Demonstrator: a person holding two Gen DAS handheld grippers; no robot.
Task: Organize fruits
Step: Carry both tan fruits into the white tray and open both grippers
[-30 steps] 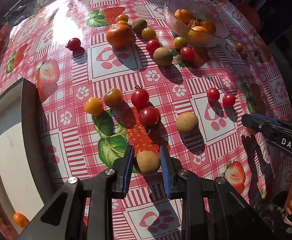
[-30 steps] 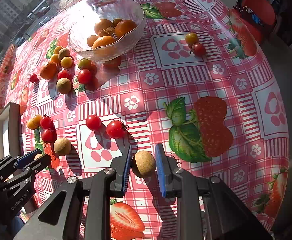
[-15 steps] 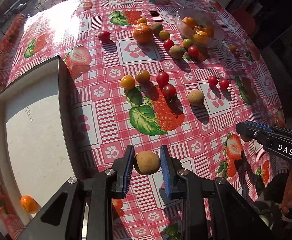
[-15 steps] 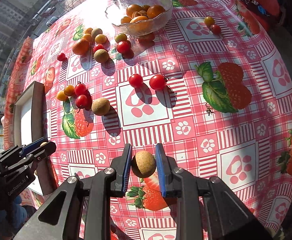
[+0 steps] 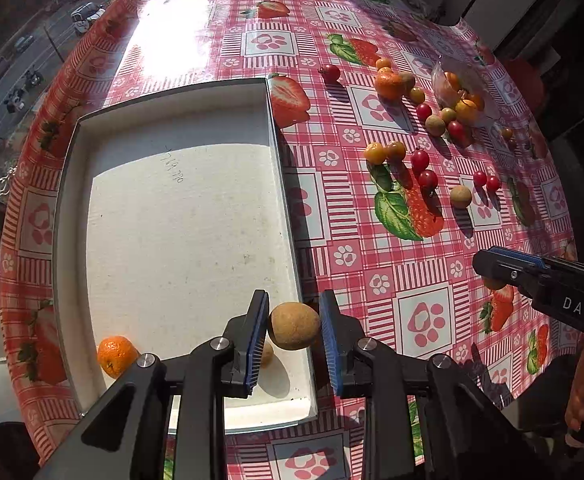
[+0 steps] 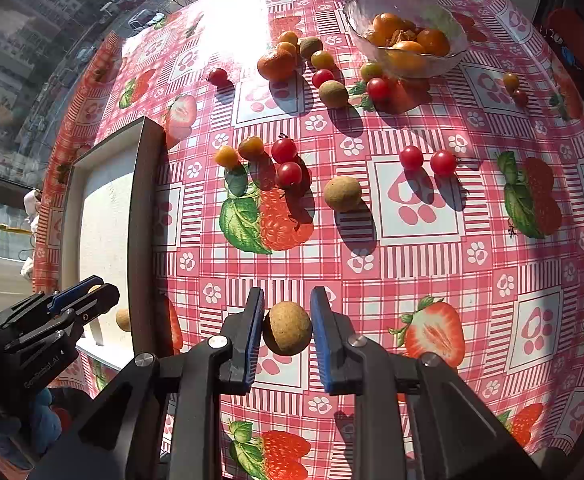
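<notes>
Longan [image 5: 294, 325] sat clamped in left gripper [image 5: 294, 330] over white tray's [image 5: 179, 220] right corner, above an orange [image 5: 116, 355]. Right gripper [image 6: 287, 330] clenched second longan [image 6: 287, 333] over tablecloth [image 6: 412, 264]; cherry tomatoes [image 6: 427, 160], glass bowl [image 6: 408, 32] beyond.

Fruit sort: two brown fruits in the air, the rest split between tray and bench.

A round tan-brown fruit [image 5: 294, 325] is pinched in the left hand-held gripper [image 5: 294, 338] over the white tray's [image 5: 179, 216] near right corner; a similar one [image 6: 287, 333] is pinched in the right hand-held gripper [image 6: 284, 340] above the bench [image 6: 412, 264]. In the tray: one mandarin [image 5: 116, 356] and a brown fruit [image 5: 267, 354], mostly hidden. Loose on the bench: red and yellow cherry tomatoes, brown fruits, a mandarin [image 6: 276, 65]. The glass bowl [image 6: 406, 32] holds orange fruits.
</notes>
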